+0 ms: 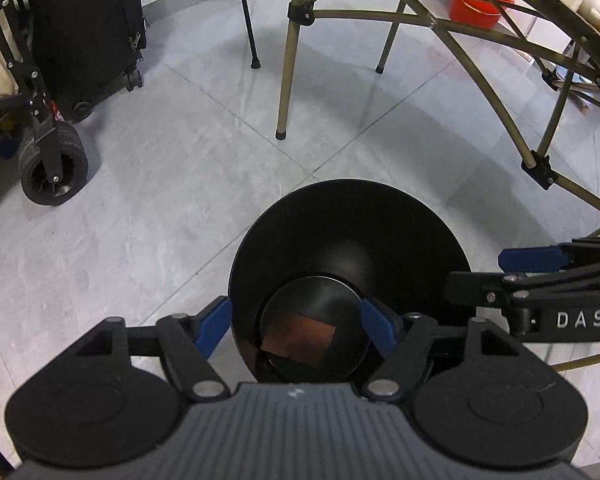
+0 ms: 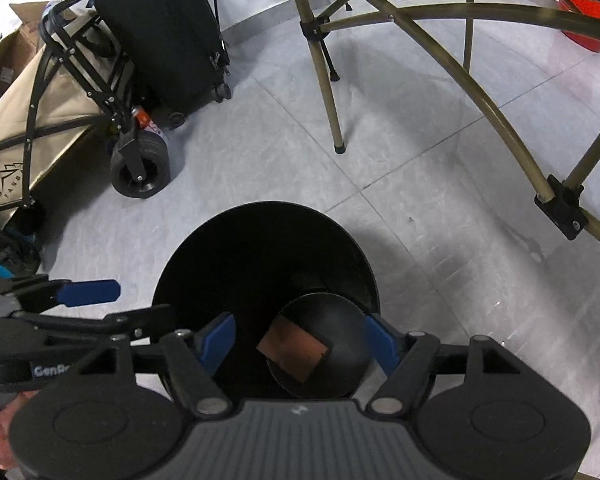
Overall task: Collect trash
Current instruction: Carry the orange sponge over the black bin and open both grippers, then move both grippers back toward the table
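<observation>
A round black trash bin (image 1: pixel 352 224) stands on the grey tiled floor, seen from above in both views (image 2: pixel 260 240). A flat brown square piece of trash (image 1: pixel 300 340) lies on its bottom, also seen in the right wrist view (image 2: pixel 296 350). My left gripper (image 1: pixel 296 326) is open and empty over the bin's near rim. My right gripper (image 2: pixel 300 340) is open and empty over the bin too. In the left wrist view the right gripper (image 1: pixel 540 276) comes in from the right. In the right wrist view the left gripper (image 2: pixel 80 304) comes in from the left.
A folding table's olive metal legs (image 1: pixel 288 60) stand behind the bin and arch to the right. A black suitcase (image 1: pixel 88 24) and a beige folding wagon with black wheels (image 2: pixel 140 168) stand at the left. A red bucket (image 1: pixel 480 0) sits at the far right.
</observation>
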Demonstrator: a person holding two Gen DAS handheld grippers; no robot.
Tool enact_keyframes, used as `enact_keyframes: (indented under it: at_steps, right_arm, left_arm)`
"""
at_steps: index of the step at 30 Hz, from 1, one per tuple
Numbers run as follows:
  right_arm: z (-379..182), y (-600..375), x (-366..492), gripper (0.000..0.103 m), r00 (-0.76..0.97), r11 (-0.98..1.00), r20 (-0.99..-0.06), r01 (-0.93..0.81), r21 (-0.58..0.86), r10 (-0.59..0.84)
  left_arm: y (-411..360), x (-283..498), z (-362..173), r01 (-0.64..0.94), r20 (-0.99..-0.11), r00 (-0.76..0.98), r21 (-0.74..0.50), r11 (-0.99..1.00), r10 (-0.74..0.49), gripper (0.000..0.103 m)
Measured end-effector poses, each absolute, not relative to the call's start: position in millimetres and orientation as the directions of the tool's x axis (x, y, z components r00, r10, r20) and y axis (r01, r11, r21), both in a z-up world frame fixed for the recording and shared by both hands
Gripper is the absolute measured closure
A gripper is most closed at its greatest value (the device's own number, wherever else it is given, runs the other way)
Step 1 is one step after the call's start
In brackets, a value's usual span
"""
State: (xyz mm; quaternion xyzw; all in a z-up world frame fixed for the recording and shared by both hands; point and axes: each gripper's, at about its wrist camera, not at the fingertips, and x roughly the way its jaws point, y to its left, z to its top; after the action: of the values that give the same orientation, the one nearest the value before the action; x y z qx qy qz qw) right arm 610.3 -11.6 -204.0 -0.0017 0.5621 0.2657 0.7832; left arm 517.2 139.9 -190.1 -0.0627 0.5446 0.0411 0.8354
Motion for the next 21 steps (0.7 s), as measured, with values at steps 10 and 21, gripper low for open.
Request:
enact_keyframes:
  at_steps: [10,21]
  right_arm:
    - [-105.6,-54.5,563.7,0.032,0.511,0.867,-0.749,-0.468,0.17,0.422]
    - [23.3,-245.7,393.2,0.018,0.858,0.942,-0.398,-0.257,0.215,0.325]
  left_arm:
    - [93.6,453.6,-110.5,-0.092,-0.739,0.664,0.069,0.993,0.113,0.023]
    - [-12.1,322.1,-8.8,0.216,-0.424,0.881,-0.037,0.976,-0.211,0.01]
